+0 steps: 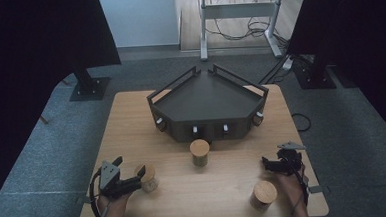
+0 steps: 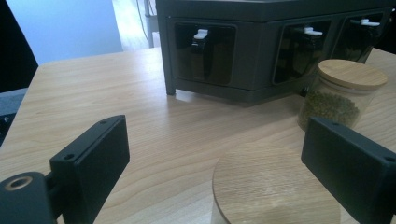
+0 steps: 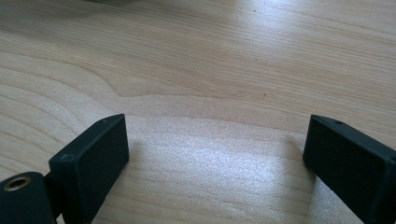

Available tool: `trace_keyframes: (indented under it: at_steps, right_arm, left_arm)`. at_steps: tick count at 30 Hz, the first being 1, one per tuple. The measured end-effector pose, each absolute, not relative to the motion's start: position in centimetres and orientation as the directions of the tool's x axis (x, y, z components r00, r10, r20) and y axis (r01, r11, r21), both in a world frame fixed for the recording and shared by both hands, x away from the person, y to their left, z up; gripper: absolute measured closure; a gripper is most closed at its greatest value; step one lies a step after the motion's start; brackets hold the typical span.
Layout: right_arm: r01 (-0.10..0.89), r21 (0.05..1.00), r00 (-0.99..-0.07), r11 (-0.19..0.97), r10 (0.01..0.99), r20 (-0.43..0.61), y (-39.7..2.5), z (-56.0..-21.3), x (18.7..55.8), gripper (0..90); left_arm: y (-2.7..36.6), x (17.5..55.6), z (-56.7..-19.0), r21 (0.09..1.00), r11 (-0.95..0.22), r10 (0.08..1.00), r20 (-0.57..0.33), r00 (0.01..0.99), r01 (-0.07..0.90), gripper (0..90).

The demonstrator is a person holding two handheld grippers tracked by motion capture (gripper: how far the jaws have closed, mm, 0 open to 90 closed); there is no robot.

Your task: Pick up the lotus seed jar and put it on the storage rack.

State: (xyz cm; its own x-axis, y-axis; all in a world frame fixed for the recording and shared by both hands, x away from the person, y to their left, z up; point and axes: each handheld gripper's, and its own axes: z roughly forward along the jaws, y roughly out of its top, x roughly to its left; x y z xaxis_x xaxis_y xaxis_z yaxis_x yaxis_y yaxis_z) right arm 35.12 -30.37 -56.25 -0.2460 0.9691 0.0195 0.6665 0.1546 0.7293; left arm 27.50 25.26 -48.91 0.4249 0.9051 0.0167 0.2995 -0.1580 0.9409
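Upright jar [image 2: 275, 186] between left gripper [image 2: 215, 163] fingers [image 2: 91, 158]

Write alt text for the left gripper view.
The left gripper is open, its black jaws either side of a wooden-lidded jar on a wooden table. Behind stand a second jar of greenish contents and a dark rack with white-tabbed compartments.

Both grippers are black with flat rectangular fingers [image 2: 91, 163], screw holes, and grey three-cornered top plates.
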Motion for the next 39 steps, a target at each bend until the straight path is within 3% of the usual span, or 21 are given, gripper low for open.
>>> trace_keyframes:
  at_steps: [39]
  right_arm:
    - [0.666, 0.729, -0.251, 0.158, 0.968, 0.019, -30.4, -56.2, 35.2, 6.2]
  left_arm:
    - [23.5, 27.3, -49.7, 0.933, -0.181, 0.881, 0.012, 0.474, 0.312, 7.3]
